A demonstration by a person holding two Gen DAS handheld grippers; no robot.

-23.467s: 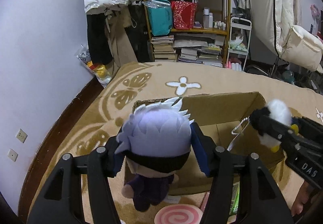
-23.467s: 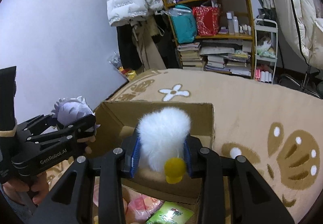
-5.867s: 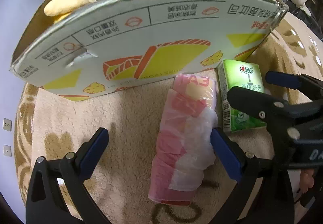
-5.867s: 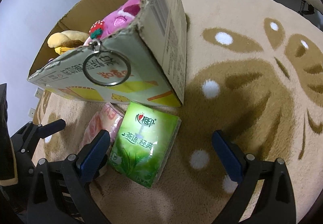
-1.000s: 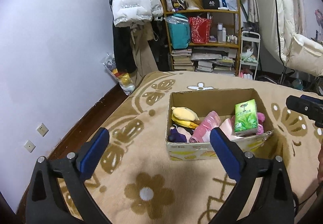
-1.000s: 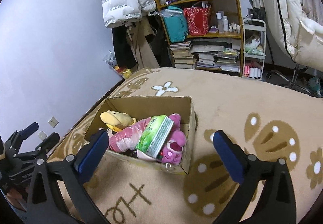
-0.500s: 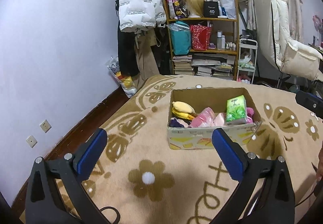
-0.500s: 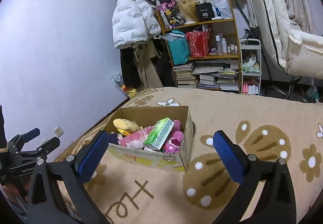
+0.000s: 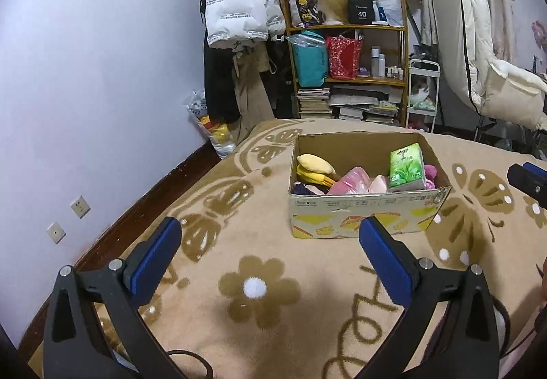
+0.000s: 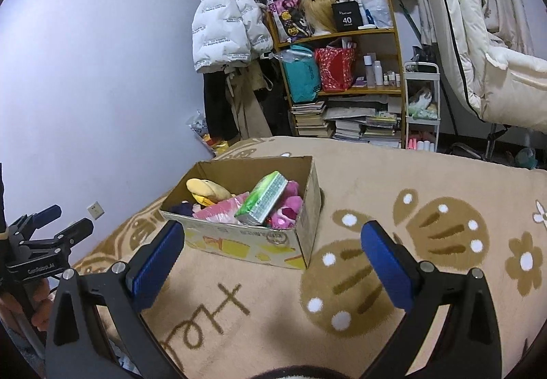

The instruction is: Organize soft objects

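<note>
Both wrist views look forward and slightly down from above the patterned blanket [image 9: 307, 276], set back from the cardboard box [image 9: 362, 214]; the left wrist view faces its long printed side; the right wrist view sees it cornerwise from the right; both share the box, bookshelf [image 10: 345, 78] and white jacket [image 9: 239, 9].

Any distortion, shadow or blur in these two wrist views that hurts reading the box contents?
Left wrist: strong fisheye bowing at the wall and dark corner vignette; open brown cardboard box sharp, green tissue pack legible. Right wrist: same curvature; the box casts a soft shadow on the beige patterned carpet; no motion blur.
</note>
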